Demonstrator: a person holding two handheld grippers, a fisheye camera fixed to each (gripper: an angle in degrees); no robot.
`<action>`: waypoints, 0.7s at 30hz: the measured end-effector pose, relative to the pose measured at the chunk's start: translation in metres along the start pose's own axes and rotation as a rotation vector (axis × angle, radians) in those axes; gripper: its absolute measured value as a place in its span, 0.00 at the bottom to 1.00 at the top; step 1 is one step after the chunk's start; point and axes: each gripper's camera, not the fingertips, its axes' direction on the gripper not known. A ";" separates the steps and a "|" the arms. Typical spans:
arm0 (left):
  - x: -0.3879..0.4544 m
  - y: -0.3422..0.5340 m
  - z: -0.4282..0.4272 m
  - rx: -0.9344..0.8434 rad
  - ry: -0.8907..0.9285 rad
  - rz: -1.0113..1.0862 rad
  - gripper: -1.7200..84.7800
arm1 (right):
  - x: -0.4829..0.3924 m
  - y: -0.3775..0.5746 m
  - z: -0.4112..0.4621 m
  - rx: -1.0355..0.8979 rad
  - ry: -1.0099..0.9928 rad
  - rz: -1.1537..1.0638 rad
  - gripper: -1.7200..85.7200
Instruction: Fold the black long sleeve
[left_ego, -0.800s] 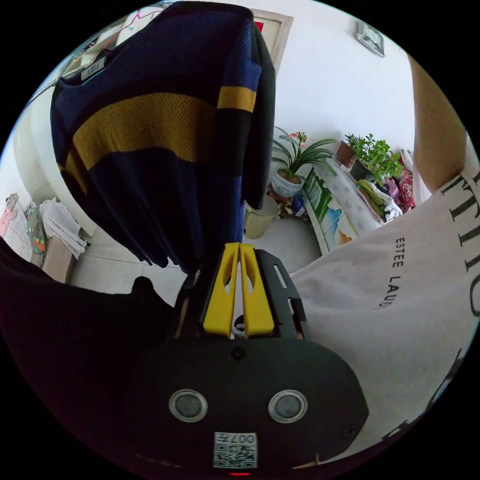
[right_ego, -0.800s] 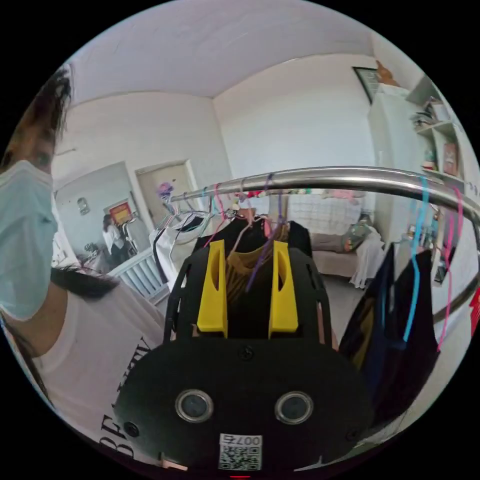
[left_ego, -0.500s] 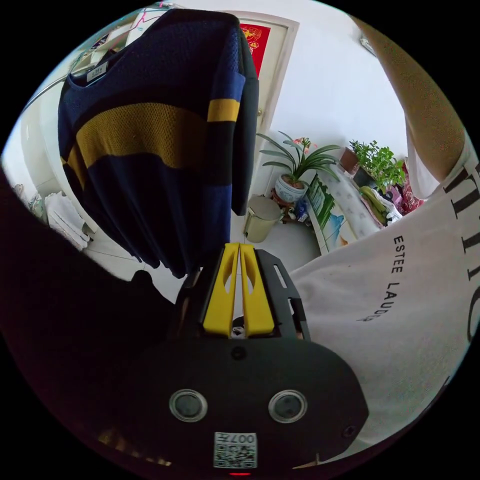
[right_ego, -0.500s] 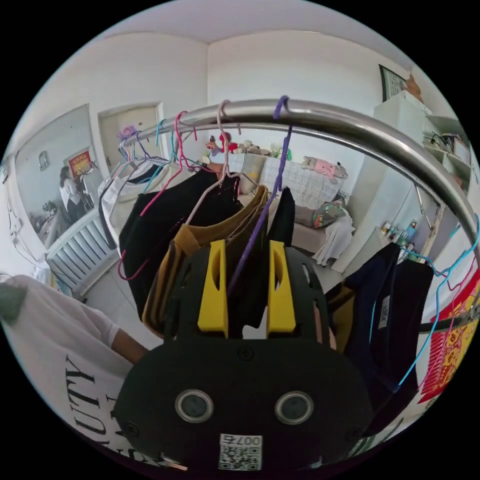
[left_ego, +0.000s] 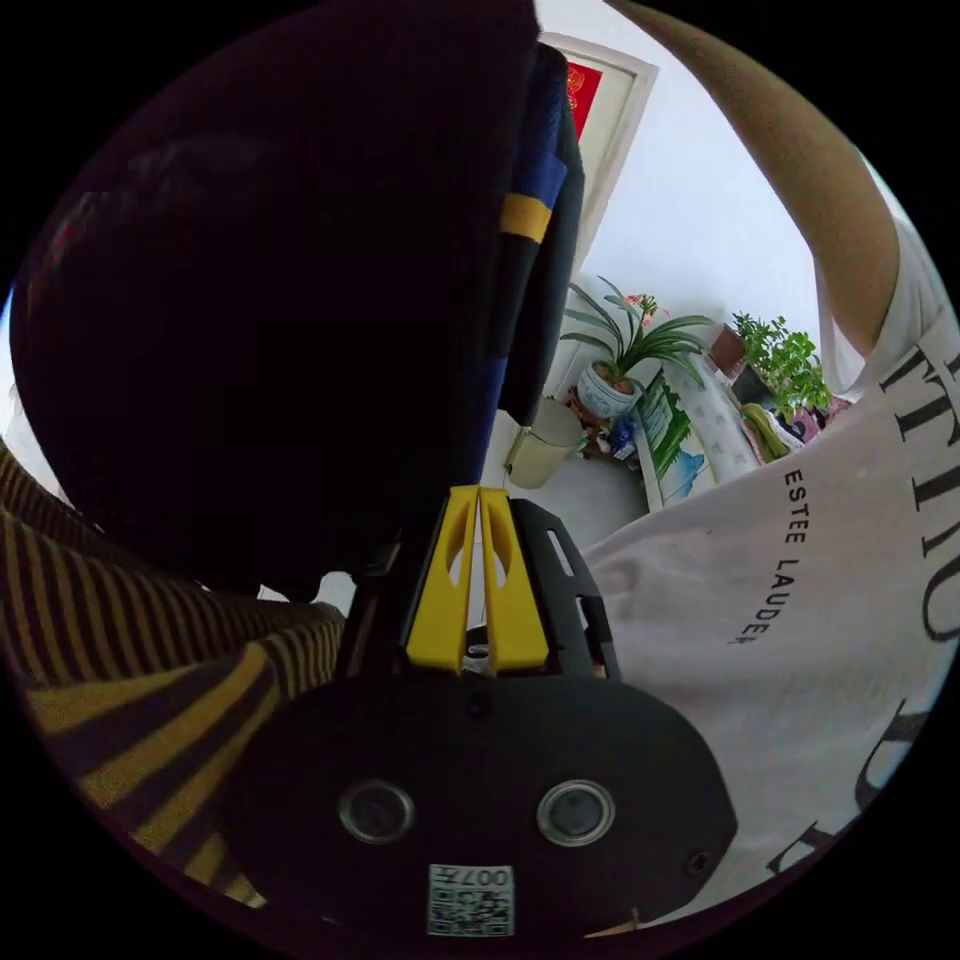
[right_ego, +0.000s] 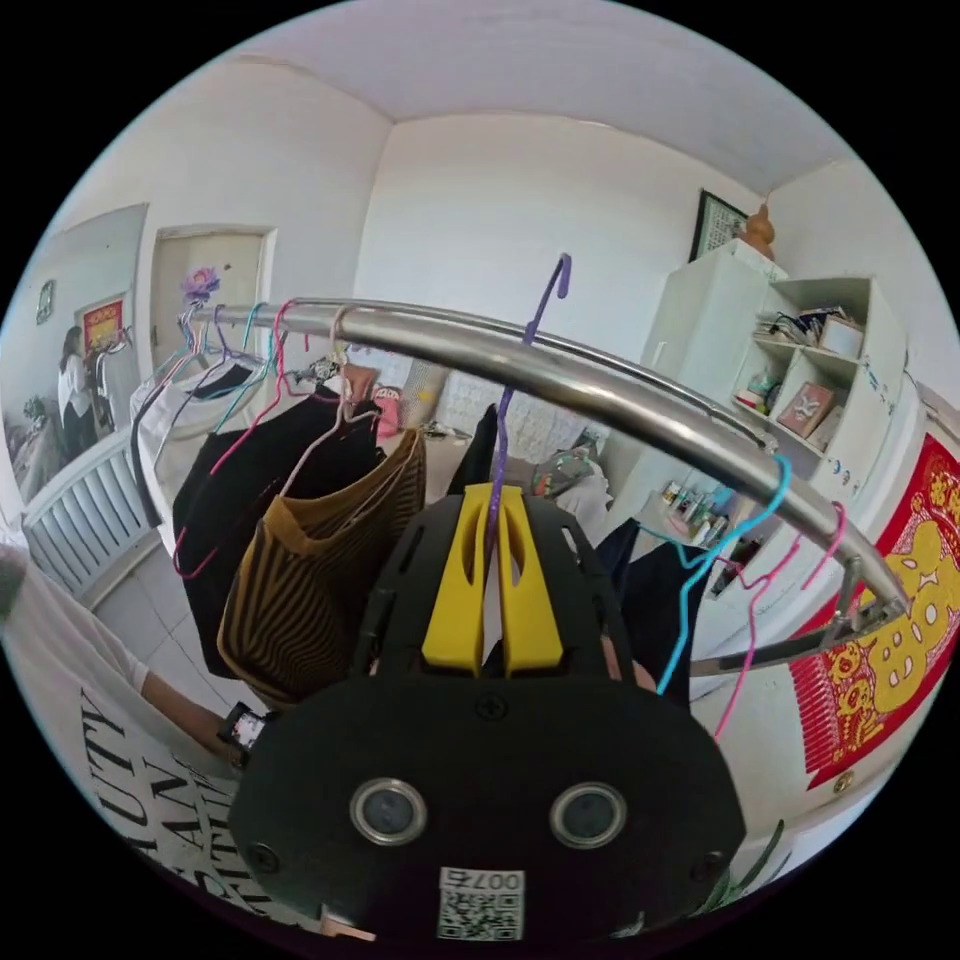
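- Gripping the purple hanger (right_ego: 520, 370), right gripper (right_ego: 490, 520) has jaws clamped on its stem, hook above the steel rail (right_ego: 600, 385).
- Black long sleeve (left_ego: 250, 300) hangs below; left gripper (left_ego: 478, 520), jaws together, empty, beside it.

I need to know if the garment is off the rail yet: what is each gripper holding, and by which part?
The right gripper is shut on the thin purple wire hanger, by its neck below the hook, lifted above the steel rail. The left gripper is shut, holding nothing visible.

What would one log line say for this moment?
right gripper: shut on purple hanger, hook above rail | left gripper: shut, holding nothing | black long sleeve: unfolded
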 end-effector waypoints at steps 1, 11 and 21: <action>0.000 -0.001 -0.001 -0.001 0.000 -0.008 0.01 | 0.009 -0.001 0.000 -0.008 -0.024 0.010 0.02; 0.010 -0.035 -0.007 0.011 0.030 -0.022 0.01 | 0.064 -0.040 0.062 -0.153 -0.045 0.111 0.02; 0.028 -0.052 -0.014 0.013 -0.038 -0.098 0.02 | 0.040 0.089 0.038 -0.129 -0.070 0.123 0.03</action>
